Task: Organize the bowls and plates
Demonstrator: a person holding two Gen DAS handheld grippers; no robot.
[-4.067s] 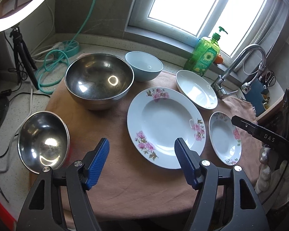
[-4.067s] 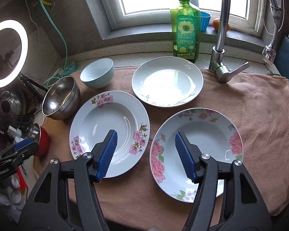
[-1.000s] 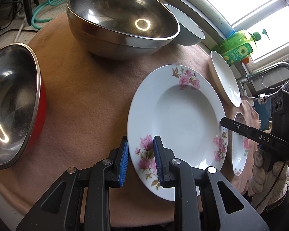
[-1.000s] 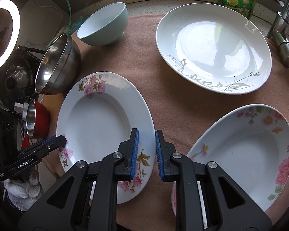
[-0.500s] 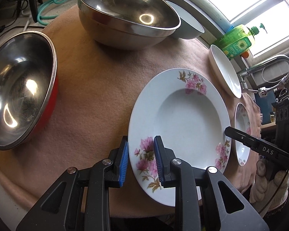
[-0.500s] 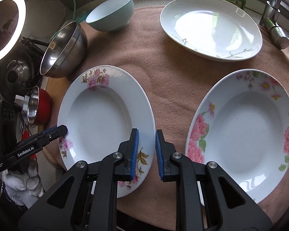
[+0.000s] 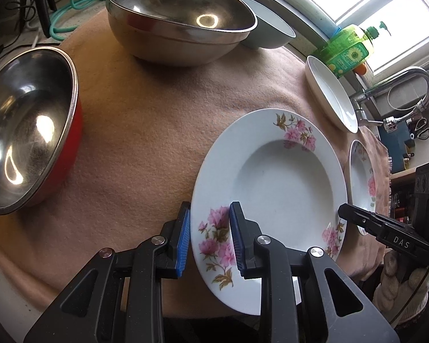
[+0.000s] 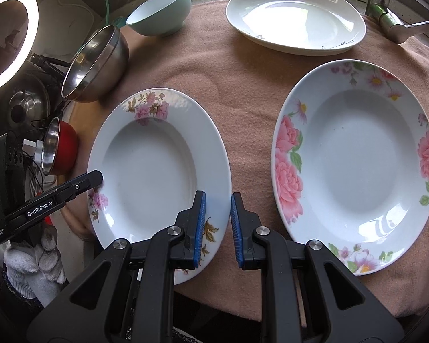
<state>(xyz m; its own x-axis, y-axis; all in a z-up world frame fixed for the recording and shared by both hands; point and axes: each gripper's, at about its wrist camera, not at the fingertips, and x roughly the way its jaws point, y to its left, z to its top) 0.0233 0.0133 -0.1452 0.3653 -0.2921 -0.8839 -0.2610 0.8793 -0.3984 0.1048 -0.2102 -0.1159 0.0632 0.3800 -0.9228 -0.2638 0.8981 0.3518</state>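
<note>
A white deep plate with pink flowers (image 7: 286,188) (image 8: 151,171) lies between both grippers on the peach cloth (image 7: 146,131). My left gripper (image 7: 210,237) is shut on its near left rim. My right gripper (image 8: 217,223) is shut on the opposite rim, and its black tip (image 7: 343,210) shows at the plate's far edge. The plate's near edge juts past the cloth's front edge. A rose-patterned plate (image 8: 357,165) lies to the right, and a plain white plate (image 8: 294,20) lies behind it. At the back left are a large steel bowl (image 7: 180,25), a pale blue bowl (image 8: 160,11) and a red steel-lined bowl (image 7: 28,148).
A green dish soap bottle (image 7: 349,51) and a faucet (image 8: 391,20) stand at the back by the window. A ring light (image 8: 11,40), cables and a green hose crowd the left side. A gloved hand (image 8: 34,263) holds the left gripper.
The gap between the pink-flowered plate and the rose plate has widened, and the rose plate now shows almost whole in the right wrist view. Both grippers keep their hold on the rims.
</note>
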